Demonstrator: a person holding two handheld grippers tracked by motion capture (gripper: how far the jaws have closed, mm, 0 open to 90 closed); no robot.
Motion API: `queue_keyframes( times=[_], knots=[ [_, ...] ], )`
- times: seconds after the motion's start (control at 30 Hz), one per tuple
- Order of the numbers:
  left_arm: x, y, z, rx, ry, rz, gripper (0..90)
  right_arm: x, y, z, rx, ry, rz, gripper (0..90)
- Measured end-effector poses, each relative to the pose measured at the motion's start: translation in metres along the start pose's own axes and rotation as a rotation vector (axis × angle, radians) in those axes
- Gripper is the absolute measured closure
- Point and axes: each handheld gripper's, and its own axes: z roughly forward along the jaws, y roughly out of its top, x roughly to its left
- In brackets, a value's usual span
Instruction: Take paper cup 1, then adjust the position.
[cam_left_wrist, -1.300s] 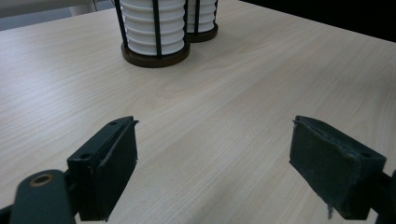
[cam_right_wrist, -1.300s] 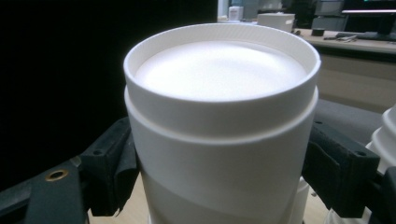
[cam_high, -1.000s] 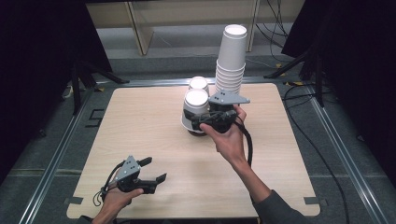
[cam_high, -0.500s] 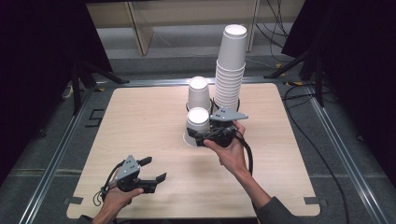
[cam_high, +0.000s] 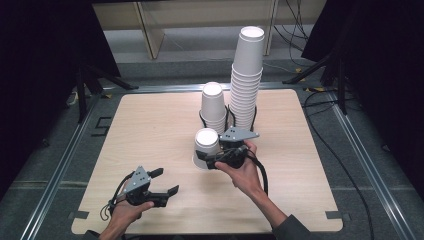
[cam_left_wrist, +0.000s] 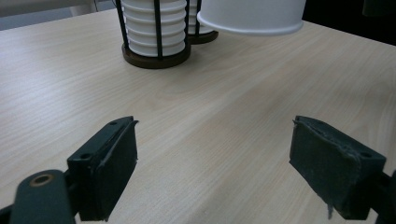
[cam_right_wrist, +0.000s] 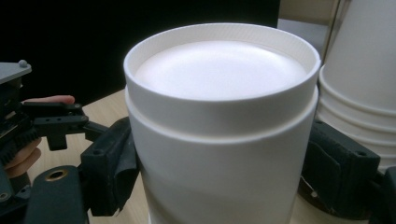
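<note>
An upside-down white paper cup (cam_high: 206, 145) is held from the right side by my right gripper (cam_high: 210, 160), shut on its wall, at the middle of the wooden table (cam_high: 150, 130). In the right gripper view the cup (cam_right_wrist: 219, 140) sits between both jaws. Seen from the left gripper view, its rim (cam_left_wrist: 250, 21) looks slightly off the table. Behind it stand a short cup stack (cam_high: 213, 105) and a tall cup stack (cam_high: 247, 75), both in black wire holders. Near the front left, my left gripper (cam_high: 165, 181) rests open with nothing in it (cam_left_wrist: 215, 172).
The short stack's wire holder (cam_left_wrist: 156, 28) has a dark round base. Right of the held cup, a stack (cam_right_wrist: 359, 70) stands very close. The other gripper (cam_right_wrist: 46, 126) and a fingertip show beyond the cup. A metal frame (cam_high: 65, 160) borders the table, with cables (cam_high: 320, 110) on the right.
My right gripper has carried the cup away from the stacks toward the person and lower. The left gripper has stayed put.
</note>
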Motion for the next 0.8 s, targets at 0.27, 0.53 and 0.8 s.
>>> queue_keyframes(
  times=[0.27,0.53,0.8],
  knots=[
    [-0.001,0.000,-0.002,-0.002,-0.021,-0.006,14.8,0.013,-0.006,0.009,0.026,0.051,0.013,19.5],
    [-0.005,0.002,-0.001,-0.046,-0.101,-0.004,14.8,0.027,-0.009,0.016,0.032,0.102,0.012,19.5],
    [-0.006,0.003,-0.001,-0.039,-0.099,0.013,14.8,0.036,-0.011,0.021,0.044,0.132,-0.017,19.5]
  ],
)
